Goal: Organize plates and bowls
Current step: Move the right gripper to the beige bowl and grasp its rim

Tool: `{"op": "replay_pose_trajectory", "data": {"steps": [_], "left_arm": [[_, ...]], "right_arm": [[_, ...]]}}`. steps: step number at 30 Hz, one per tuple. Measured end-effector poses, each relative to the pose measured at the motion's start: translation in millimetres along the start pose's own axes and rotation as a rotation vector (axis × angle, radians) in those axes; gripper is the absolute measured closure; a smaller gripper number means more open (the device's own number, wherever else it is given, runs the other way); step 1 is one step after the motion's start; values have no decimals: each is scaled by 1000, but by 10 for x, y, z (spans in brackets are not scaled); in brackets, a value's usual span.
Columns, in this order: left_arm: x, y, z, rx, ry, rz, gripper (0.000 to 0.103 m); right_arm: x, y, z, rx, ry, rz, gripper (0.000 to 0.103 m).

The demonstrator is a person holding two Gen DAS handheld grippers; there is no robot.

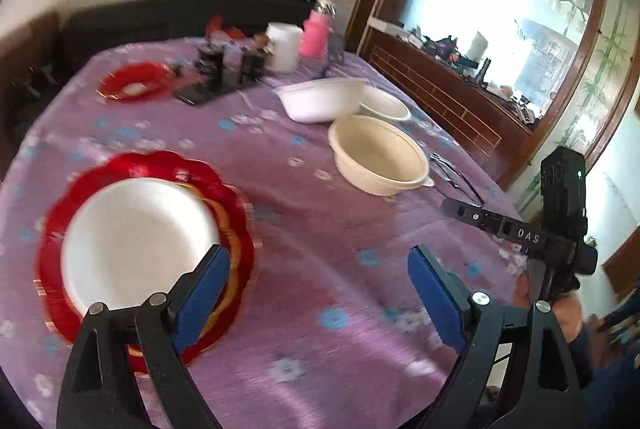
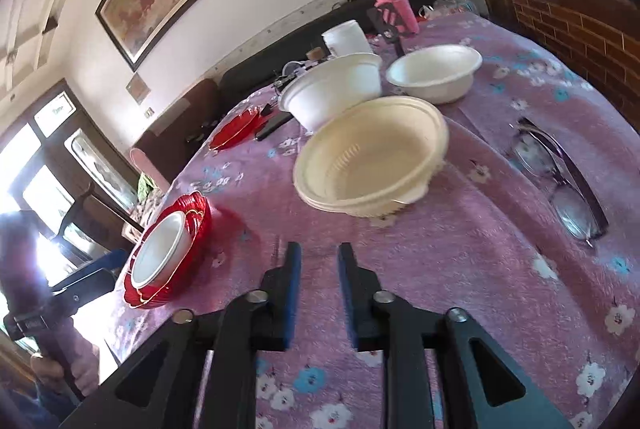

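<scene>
A white plate (image 1: 132, 241) lies on a stack of red scalloped plates (image 1: 236, 225) at the near left of the purple table; both show in the right wrist view, white plate (image 2: 160, 249) on red plates (image 2: 196, 221). A cream bowl (image 1: 376, 157) (image 2: 372, 157) stands mid-table, with two white bowls behind it (image 1: 320, 101) (image 1: 384, 105), also seen from the right (image 2: 336, 85) (image 2: 436, 69). A second red plate (image 1: 134, 81) (image 2: 234, 129) lies far left. My left gripper (image 1: 318, 293) is open and empty, just right of the stack. My right gripper (image 2: 319, 269) is empty, jaws a narrow gap apart, in front of the cream bowl.
Glasses (image 2: 560, 181) lie to the right of the cream bowl. A white cup (image 1: 284, 47), a pink bottle (image 1: 318, 33), dark small items and a phone (image 1: 200, 95) stand at the table's far side. A wooden cabinet (image 1: 440, 97) runs along the right.
</scene>
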State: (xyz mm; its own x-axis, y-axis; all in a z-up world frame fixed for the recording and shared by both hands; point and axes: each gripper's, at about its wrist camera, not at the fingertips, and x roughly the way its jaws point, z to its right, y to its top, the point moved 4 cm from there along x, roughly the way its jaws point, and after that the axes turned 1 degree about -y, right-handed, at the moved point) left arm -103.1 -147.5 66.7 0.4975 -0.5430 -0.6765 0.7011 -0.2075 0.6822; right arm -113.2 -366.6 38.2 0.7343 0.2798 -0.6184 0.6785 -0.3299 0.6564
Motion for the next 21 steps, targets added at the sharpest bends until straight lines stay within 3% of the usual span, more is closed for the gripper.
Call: {"op": "replay_pose_trajectory", "data": {"steps": [3,4,5,7,13,18,21], "left_arm": [[209,136,114,5,30,-33,14],[300,197,136,-8,30,-49,20],[381,253,143,-20,21,-65,36],[600,367,146,-64,24,-119,51],[1180,670,142,-169,4,-196,51],[1508,776,101,-204,61,-230,52],[1630,826,113,-211,55,-241,52]], "right_arm": [[-14,89,129,35,-7,-17,75],[-25,149,159,46,-12,-18,75],[-40,186,179,53,-17,-19,75],[-58,335,250,82,-29,-19,75],[85,700,470,164,-50,-46,75],[325,838,610,194,-91,-91,75],[421,868,719,224,-113,-107,75]]}}
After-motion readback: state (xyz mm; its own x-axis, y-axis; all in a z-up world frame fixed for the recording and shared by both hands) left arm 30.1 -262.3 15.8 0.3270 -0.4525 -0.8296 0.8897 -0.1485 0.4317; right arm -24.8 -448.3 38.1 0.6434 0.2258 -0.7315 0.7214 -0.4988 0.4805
